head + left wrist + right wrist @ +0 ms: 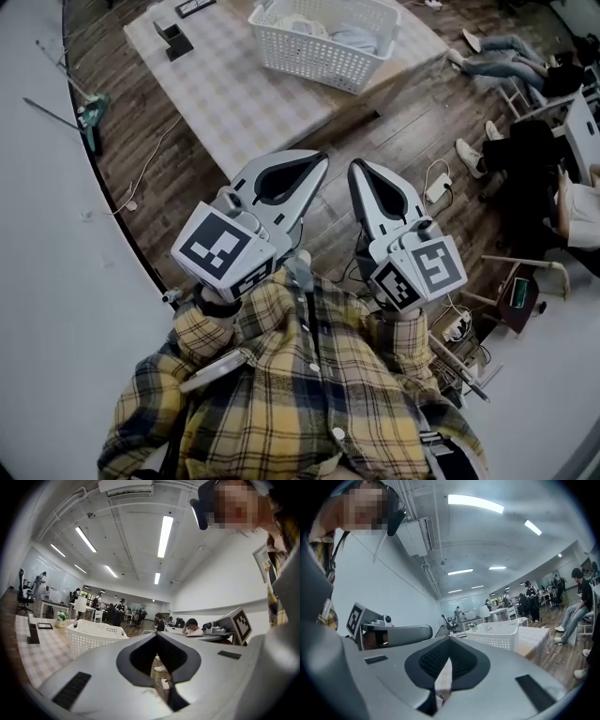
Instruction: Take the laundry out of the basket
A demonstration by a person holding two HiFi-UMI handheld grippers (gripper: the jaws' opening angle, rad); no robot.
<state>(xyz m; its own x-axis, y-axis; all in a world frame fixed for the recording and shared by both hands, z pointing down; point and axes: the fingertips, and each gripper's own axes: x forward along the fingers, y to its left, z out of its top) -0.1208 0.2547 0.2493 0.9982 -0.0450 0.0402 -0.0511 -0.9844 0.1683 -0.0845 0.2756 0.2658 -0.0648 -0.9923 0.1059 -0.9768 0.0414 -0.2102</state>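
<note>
A white plastic laundry basket (323, 39) stands on the checked table (253, 103) at the far side, with pale laundry (352, 37) heaped inside. My left gripper (319, 161) and right gripper (357, 167) are held close to my chest, well short of the table, both shut and holding nothing. In the left gripper view the basket (93, 638) shows to the left of the closed jaws. The basket (497, 634) sits ahead and to the right in the right gripper view.
A small black stand (172, 37) and a dark frame (194, 7) lie on the table's far left. A power strip and cables (439, 186) lie on the wooden floor right of the table. People sit at desks on the right (534, 150).
</note>
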